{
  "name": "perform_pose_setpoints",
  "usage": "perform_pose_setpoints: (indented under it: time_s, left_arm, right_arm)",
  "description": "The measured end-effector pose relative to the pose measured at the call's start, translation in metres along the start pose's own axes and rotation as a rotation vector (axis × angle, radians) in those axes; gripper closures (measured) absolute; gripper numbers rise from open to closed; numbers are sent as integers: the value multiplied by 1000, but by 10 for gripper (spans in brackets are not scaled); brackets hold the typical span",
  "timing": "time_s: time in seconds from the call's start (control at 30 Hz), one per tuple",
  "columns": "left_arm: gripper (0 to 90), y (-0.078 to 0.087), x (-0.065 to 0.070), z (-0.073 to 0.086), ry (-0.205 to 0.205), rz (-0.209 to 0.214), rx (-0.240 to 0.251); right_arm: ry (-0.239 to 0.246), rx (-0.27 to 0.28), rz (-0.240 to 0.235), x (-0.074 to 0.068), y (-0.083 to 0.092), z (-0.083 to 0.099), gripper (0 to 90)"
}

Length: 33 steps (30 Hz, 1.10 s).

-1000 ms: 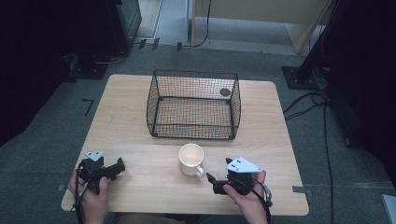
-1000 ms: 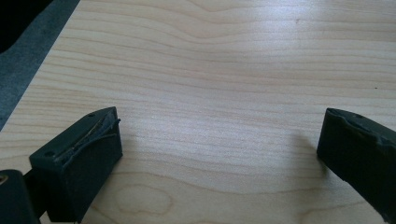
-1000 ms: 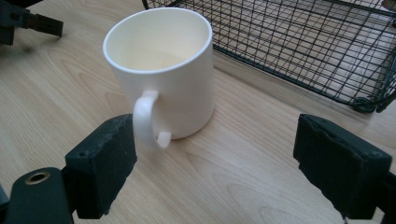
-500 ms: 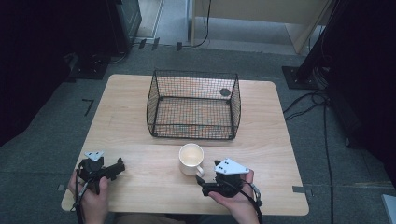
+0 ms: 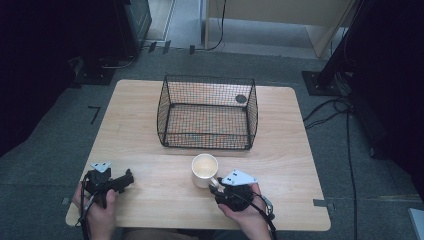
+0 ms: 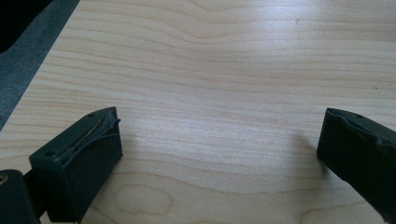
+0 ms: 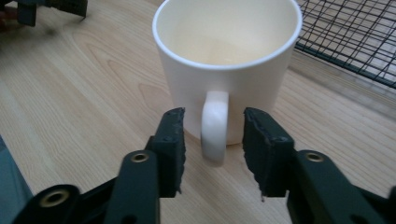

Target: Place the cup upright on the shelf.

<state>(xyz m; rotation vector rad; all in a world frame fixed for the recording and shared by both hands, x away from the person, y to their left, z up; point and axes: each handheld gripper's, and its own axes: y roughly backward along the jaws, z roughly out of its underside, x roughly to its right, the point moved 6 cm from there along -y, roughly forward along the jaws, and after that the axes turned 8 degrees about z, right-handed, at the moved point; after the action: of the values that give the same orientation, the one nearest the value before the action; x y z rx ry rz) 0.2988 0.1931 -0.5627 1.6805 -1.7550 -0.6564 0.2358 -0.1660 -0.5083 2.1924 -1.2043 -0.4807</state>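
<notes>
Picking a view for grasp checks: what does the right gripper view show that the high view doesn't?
Right gripper view: the mug handle sits between the right gripper's open jaws, gaps either side, and the mug is empty. High view: whole table, whole basket, both hands. Shared: mug, basket mesh, left gripper, tabletop.

I see left gripper: black body, grey three-cornered plate on top, black cable | right gripper: black, same grey plate, black cable trailing to 5 o'clock | my jaws: black blocks, worn pad edges, brass-ringed holes | forearms bare, no sleeves
</notes>
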Motion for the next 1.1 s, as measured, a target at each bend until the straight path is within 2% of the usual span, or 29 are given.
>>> perform_pose_setpoints:
  time_s: [0.17, 0.4, 0.47, 0.73, 0.9, 1.1]
  left_arm:
    - [1, 0, 0, 0, 0, 0, 0]
    - [1, 0, 0, 0, 0, 0, 0]
    - [1, 0, 0, 0, 0, 0, 0]
    - [1, 0, 0, 0, 0, 0, 0]
    - [1, 0, 0, 0, 0, 0, 0]
    - [1, 0, 0, 0, 0, 0, 0]
  right_arm:
    - [4, -22, 0, -1, -4, 1, 688]
    - [-5, -14, -5, 2, -5, -2, 769]
    - [2, -11, 8, 2, -6, -2, 790]
    - [34, 11, 39, 2, -6, -3, 805]
    - [43, 30, 32, 2, -4, -6, 807]
    - [64, 19, 17, 1, -1, -11, 808]
